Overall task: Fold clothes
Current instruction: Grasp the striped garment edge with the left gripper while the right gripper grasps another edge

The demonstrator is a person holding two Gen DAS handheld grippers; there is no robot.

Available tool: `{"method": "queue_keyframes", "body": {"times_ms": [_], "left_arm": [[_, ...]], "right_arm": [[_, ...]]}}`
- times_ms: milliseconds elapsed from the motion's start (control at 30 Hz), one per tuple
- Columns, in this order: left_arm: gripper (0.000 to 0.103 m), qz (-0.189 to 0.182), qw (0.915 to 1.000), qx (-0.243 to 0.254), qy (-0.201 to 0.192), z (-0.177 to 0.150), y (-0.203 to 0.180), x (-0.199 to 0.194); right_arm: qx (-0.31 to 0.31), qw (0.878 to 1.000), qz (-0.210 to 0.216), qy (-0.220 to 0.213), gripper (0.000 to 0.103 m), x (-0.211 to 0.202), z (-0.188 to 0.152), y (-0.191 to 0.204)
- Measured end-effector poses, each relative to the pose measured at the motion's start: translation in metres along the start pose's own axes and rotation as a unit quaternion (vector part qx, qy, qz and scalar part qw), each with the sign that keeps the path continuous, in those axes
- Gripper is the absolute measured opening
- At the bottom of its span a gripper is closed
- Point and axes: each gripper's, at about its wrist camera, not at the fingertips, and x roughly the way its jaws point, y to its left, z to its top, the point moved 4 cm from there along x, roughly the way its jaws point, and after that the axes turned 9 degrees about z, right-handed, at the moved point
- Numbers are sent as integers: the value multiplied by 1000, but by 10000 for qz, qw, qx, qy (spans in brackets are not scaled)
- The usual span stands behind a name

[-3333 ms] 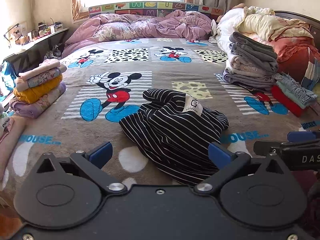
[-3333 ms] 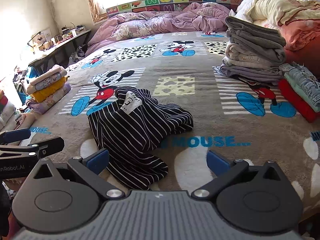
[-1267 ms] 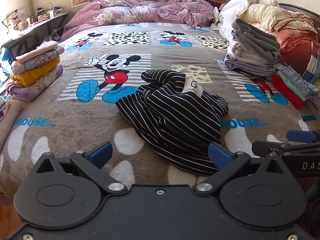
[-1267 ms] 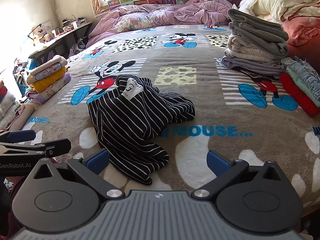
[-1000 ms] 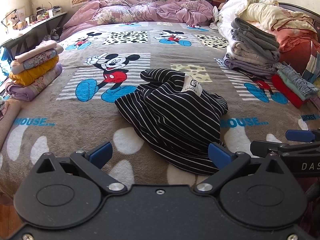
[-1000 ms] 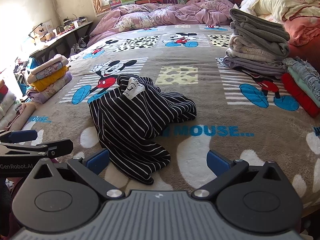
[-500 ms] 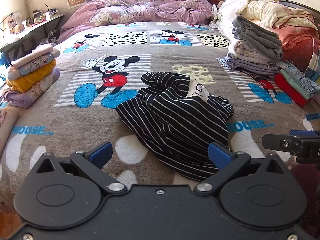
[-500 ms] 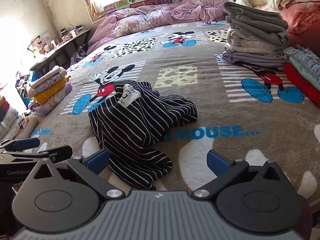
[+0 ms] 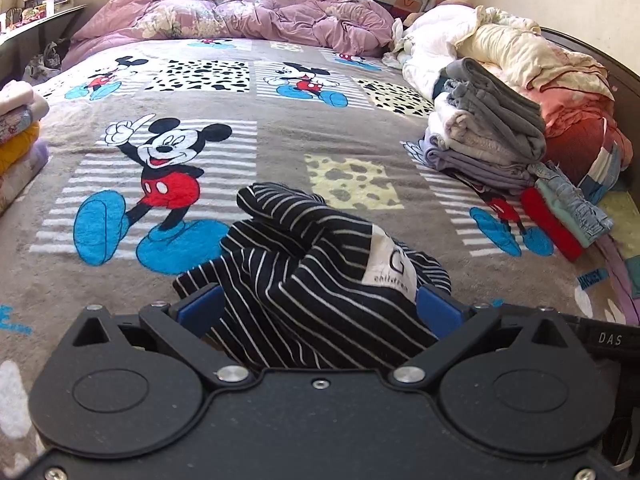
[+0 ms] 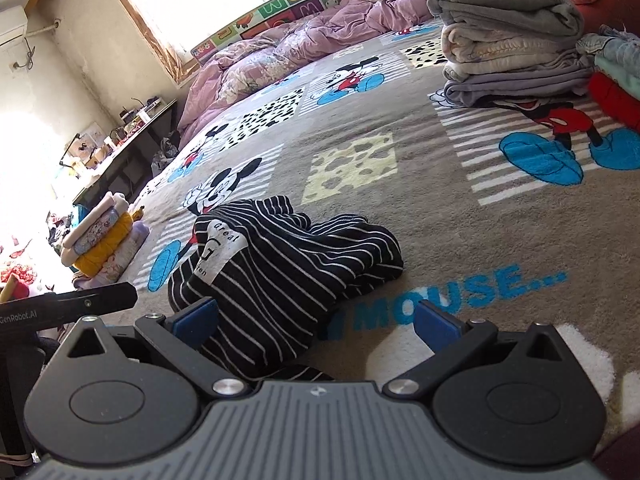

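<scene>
A crumpled black garment with thin white stripes point(image 9: 296, 264) and a white patch lies on the Mickey Mouse blanket point(image 9: 280, 128); it also shows in the right wrist view point(image 10: 280, 264). My left gripper point(image 9: 318, 312) is open, its blue-padded fingers on either side of the garment's near end. My right gripper point(image 10: 316, 322) is open, low over the blanket; the garment's near edge lies by its left finger. The left gripper's arm point(image 10: 72, 304) shows at the left of the right wrist view.
A pile of folded grey and lilac clothes point(image 9: 484, 128) and folded red and denim items point(image 9: 564, 208) sit at the right. A folded stack with a yellow piece point(image 10: 104, 240) sits at the left edge. A purple duvet point(image 9: 240, 16) lies at the headboard.
Both grippers have moved forward and down to the striped garment. The garment's near end now lies between the left gripper's open fingers. The garment itself has not visibly shifted.
</scene>
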Motion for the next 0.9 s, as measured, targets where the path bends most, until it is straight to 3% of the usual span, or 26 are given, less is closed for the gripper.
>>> {"method": "queue_keyframes", "body": {"times_ms": [133, 400, 500, 633, 700, 900], "left_arm": [[103, -113, 9998, 91, 115, 27, 2, 22], [101, -140, 9944, 967, 398, 78, -5, 86], [89, -332, 9897, 1222, 661, 94, -7, 117], [73, -412, 9783, 1740, 1048, 102, -16, 154], [72, -465, 9698, 2000, 1316, 101, -24, 171], [69, -496, 9459, 2609, 1862, 83, -36, 204]], "right_arm": [[411, 9991, 36, 75, 103, 21, 20, -24], [184, 9996, 224, 24, 103, 55, 57, -45], [89, 9991, 398, 150, 98, 70, 66, -48], [-110, 9981, 553, 253, 90, 88, 72, -47], [-94, 9975, 606, 359, 84, 98, 71, -49], [66, 9946, 636, 813, 83, 130, 61, -60]]}}
